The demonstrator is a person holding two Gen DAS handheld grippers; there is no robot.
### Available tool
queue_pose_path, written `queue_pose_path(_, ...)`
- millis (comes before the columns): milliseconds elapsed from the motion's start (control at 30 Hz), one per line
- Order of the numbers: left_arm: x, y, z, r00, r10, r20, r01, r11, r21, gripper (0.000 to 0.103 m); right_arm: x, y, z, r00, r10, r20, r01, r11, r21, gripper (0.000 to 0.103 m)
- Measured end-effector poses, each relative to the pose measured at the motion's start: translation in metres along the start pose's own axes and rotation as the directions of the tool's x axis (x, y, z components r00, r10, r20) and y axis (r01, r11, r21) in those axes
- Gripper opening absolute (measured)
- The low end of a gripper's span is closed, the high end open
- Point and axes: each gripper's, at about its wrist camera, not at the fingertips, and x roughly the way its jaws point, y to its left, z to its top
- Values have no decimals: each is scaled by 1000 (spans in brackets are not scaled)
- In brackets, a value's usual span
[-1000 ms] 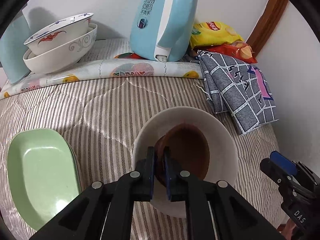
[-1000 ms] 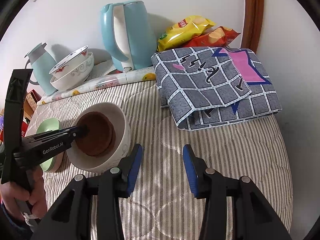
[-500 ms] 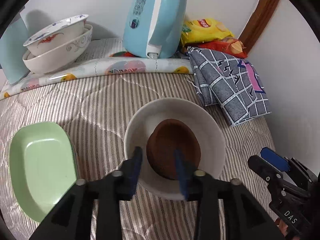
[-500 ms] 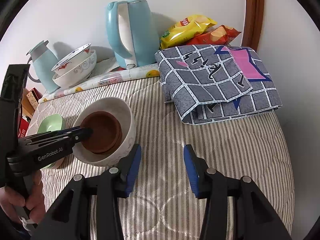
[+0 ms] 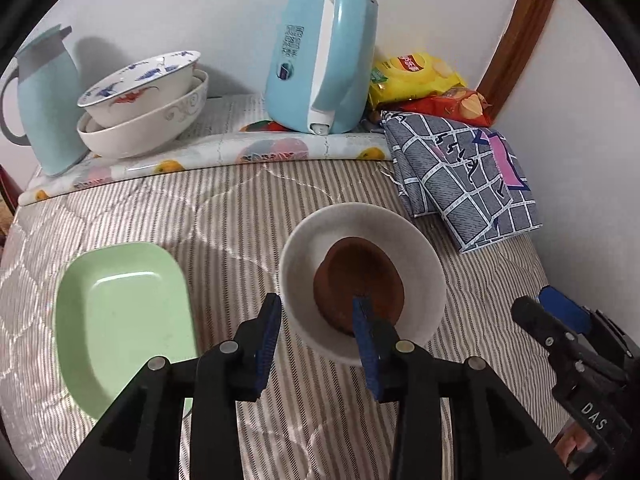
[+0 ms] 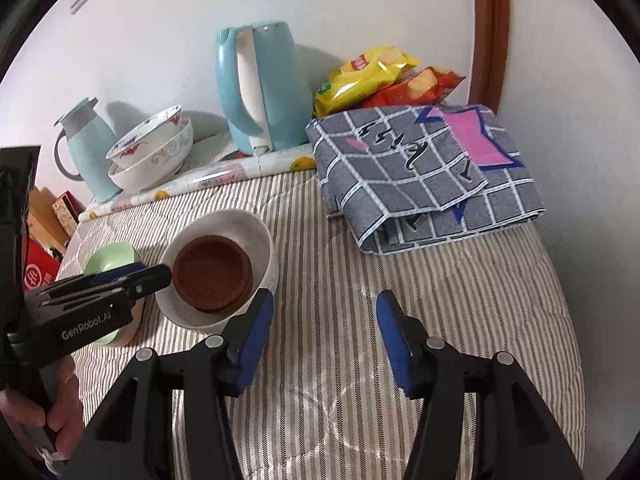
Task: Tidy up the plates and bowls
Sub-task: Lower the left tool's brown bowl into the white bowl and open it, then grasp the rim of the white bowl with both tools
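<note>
- The left gripper [image 5: 316, 334] was held open, with nothing between its fingers, just short of the white bowl [image 5: 362, 276].
- A brown dish [image 5: 358, 282] was seated inside the white bowl on the striped cover [image 5: 224, 208].
- A green plate [image 5: 120, 320] was positioned left of the bowl.
- The right gripper [image 6: 324, 334] was held open, with nothing gripped.

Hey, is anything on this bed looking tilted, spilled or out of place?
Nothing spilled. The blue-patterned bowl sits tilted inside the larger white scroll-patterned bowl at the back, not nested flat. The brown dish also leans slightly inside the white bowl.
</note>
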Motion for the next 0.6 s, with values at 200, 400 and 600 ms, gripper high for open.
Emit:
queue_pose_path(200,-19,5,-3,999,27,48,-26,1000,-1,35,-18,6,1,999,-4,42,5,1000,-7,55)
queue_pose_path(400,-37,9,-8,994,52,99,-54,998,20,35,-27,12,3,1000,4,16,-4,1000,-10,63)
queue_pose_path(600,-44,12,-10,994,51,95,-54,998,32,35,-29,15,1,1000,25,3,-25,1000,-2,63)
